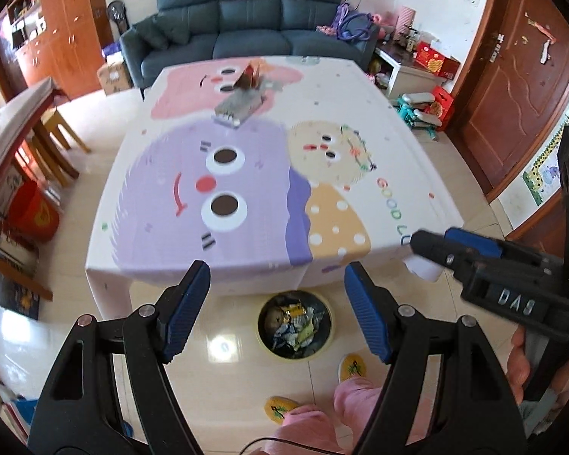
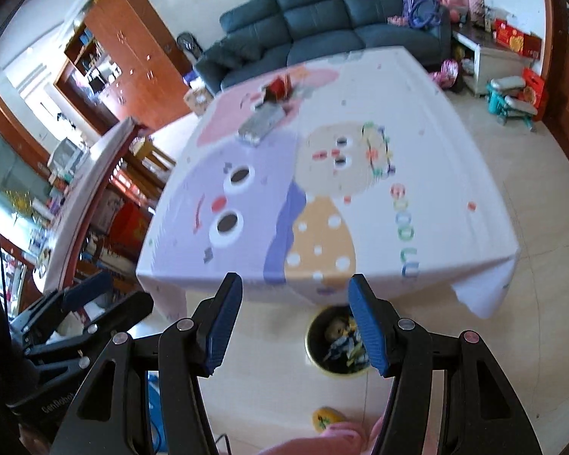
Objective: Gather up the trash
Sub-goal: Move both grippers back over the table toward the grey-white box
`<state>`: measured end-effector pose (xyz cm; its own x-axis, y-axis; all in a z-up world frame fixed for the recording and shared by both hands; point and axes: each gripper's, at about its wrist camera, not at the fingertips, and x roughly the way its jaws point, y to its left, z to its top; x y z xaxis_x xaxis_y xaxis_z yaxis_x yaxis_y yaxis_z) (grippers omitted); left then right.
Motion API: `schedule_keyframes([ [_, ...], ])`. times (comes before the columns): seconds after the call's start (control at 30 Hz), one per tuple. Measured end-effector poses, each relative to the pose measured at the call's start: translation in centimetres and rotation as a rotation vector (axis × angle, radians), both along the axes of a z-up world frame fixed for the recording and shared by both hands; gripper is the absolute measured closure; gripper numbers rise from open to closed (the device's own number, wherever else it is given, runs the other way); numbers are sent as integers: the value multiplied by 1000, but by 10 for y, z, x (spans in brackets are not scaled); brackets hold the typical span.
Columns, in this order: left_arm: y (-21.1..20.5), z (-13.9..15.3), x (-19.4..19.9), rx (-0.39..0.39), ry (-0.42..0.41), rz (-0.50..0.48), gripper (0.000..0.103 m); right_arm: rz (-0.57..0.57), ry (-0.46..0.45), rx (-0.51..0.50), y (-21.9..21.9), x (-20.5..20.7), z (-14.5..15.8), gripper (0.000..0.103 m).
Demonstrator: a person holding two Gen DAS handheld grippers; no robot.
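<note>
- The left gripper [image 1: 277, 309] hangs above the floor in front of the table, its blue-padded fingers [image 1: 187, 305] spread wide with nothing between them.
- The right gripper [image 2: 294, 324] is held at a similar height, jaws equally wide apart and empty; in the left wrist view it shows from the side at the right edge [image 1: 470, 250], near the table's near right corner.
- A round trash bin [image 1: 295, 326] stands on the tiled floor just in front of the table's near edge, holding a heap of crumpled wrappers [image 1: 294, 328]; in the right wrist view the bin [image 2: 322, 345] is partly hidden behind the right finger.
- The table [image 1: 417, 159] is covered by a cartoon-printed cloth; on its far half lie a grey, flat packet [image 1: 239, 106] and, just behind it and touching it, a red-brown piece of trash [image 1: 248, 76]. Both are blurred, so their exact nature cannot be told.
- The person's pink trouser legs [image 1: 322, 413] and yellow slippers [image 1: 354, 366] show below the grippers, and a hand [image 1: 519, 364] grips the right tool's handle.
- A dark sofa [image 1: 246, 15] stands beyond the table.
</note>
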<state>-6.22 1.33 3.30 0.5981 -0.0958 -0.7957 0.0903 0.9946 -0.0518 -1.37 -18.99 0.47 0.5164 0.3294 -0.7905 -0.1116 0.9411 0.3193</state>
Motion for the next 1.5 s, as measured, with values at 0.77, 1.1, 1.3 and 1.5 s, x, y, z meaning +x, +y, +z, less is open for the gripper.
schedule_keyframes([
  [0.77,-38,72,104,33,-103,128,32,140,-143,13,-40,131,81,44],
  [1.1,-45,66,150,71,-67,183,32,201,-136,15,-40,190,75,44],
  [1.3,-33,57,187,96,-27,167,24,162,-106,21,-36,222,64,44],
  [1.5,-3,40,246,82,15,126,21,81,-76,5,-26,265,49,44],
])
